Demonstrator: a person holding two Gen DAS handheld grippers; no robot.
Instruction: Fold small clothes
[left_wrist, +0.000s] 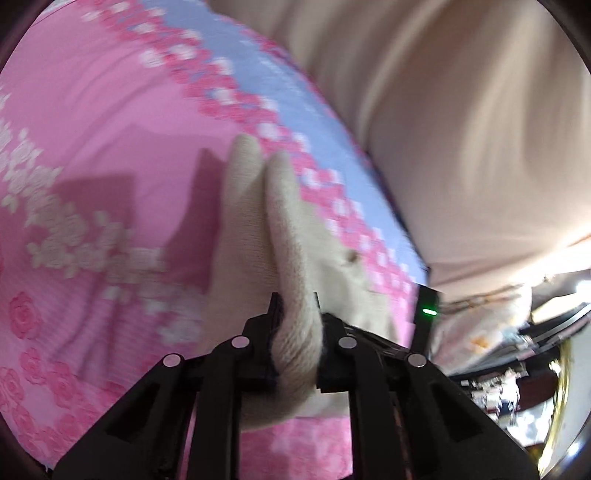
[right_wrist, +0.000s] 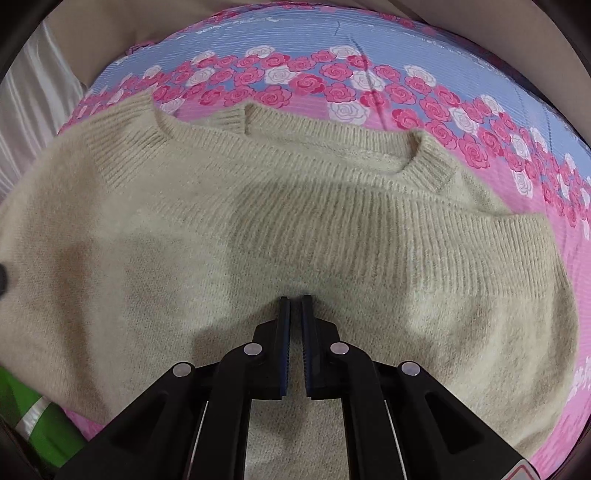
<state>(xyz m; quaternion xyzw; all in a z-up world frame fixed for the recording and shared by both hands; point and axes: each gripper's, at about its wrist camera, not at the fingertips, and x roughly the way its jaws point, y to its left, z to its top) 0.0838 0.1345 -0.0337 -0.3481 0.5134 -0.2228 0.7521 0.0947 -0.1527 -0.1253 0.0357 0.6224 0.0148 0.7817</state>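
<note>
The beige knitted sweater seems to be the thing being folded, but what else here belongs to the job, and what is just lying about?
Part of the job:
- beige sweater
- left gripper, shut on a fold of it
- right gripper, shut, tips on the knit

Just lying about:
- pink rose-print bedsheet, the work surface
- green item at the edge
- beige curtain

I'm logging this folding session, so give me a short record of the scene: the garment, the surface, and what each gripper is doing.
garment: cream knit sweater, neckline away from the right camera
surface: pink and blue rose-print bedsheet
left gripper: shut on a bunched fold of the sweater, lifted off the sheet
right gripper: shut, tips down on the sweater's body; whether it pinches fabric is unclear
other: green item at the sweater's edge
</note>
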